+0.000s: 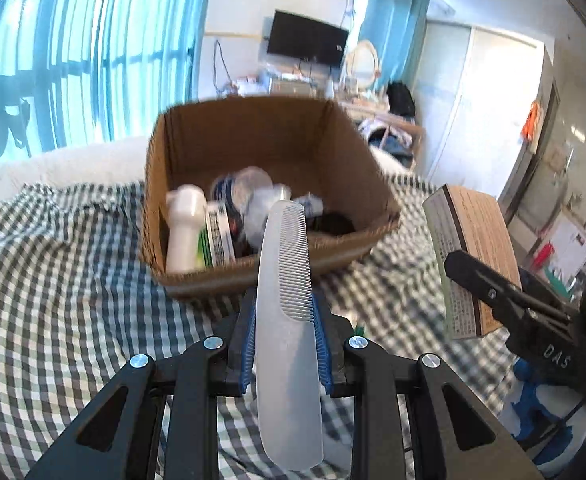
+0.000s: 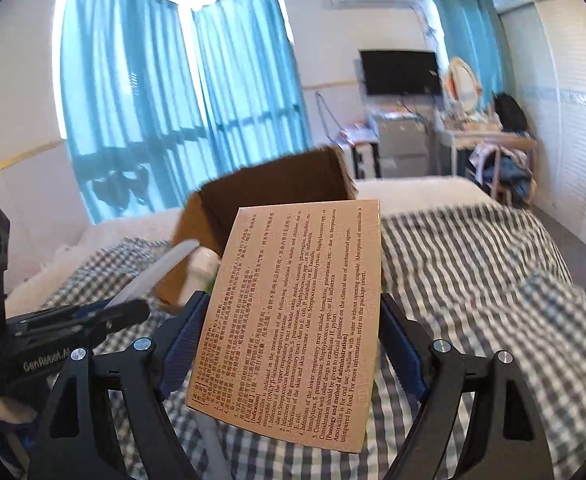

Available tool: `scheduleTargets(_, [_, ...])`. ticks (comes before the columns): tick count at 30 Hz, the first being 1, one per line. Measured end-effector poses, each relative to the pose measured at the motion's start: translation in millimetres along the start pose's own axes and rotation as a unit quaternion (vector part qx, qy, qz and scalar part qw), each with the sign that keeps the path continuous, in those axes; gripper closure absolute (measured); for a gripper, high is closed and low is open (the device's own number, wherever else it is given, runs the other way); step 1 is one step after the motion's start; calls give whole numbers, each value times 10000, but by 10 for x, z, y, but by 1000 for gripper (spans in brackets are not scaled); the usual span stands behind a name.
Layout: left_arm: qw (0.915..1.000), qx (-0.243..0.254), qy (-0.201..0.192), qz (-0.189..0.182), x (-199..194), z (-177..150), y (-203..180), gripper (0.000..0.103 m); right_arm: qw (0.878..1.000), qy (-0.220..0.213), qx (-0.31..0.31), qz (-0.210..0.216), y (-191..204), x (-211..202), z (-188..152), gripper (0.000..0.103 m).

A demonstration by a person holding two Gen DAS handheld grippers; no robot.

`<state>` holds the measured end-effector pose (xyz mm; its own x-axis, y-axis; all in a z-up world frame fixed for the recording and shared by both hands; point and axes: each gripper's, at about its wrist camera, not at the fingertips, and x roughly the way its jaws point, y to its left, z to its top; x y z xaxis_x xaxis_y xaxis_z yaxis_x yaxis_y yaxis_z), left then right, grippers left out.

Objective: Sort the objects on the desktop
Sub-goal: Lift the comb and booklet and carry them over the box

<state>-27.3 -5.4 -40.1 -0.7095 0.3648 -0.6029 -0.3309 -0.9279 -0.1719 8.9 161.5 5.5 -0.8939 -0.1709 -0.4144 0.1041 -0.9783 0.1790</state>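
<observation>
Sunlit blue curtains (image 2: 133, 92), white walls, wall-mounted television (image 2: 401, 72), checked bedcover (image 1: 53, 264).

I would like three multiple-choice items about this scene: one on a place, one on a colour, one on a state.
1. Where does the white bottle lie?
A. inside the cardboard box
B. on the checked cloth
C. in the right gripper

2. What colour are the curtains?
A. red
B. blue
C. yellow

3. What is the left gripper doing?
A. standing open and empty
B. gripping the medicine carton
C. gripping the comb

Answers:
1 A: the white bottle rests within the walls of the cardboard box.
2 B: the curtains are blue.
3 C: the left gripper clamps the comb, while the right gripper holds the medicine carton.
</observation>
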Motion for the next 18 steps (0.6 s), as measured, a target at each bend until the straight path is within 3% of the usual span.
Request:
scheduleTargets(6, [9959, -324, -828, 136, -348, 195, -11, 78, 9987, -312, -249, 308, 115, -132, 264, 21])
scheduleTargets(18, [9901, 45, -1353, 379, -502, 520, -80, 78, 9948, -615, -680, 451, 228, -84, 647, 21])
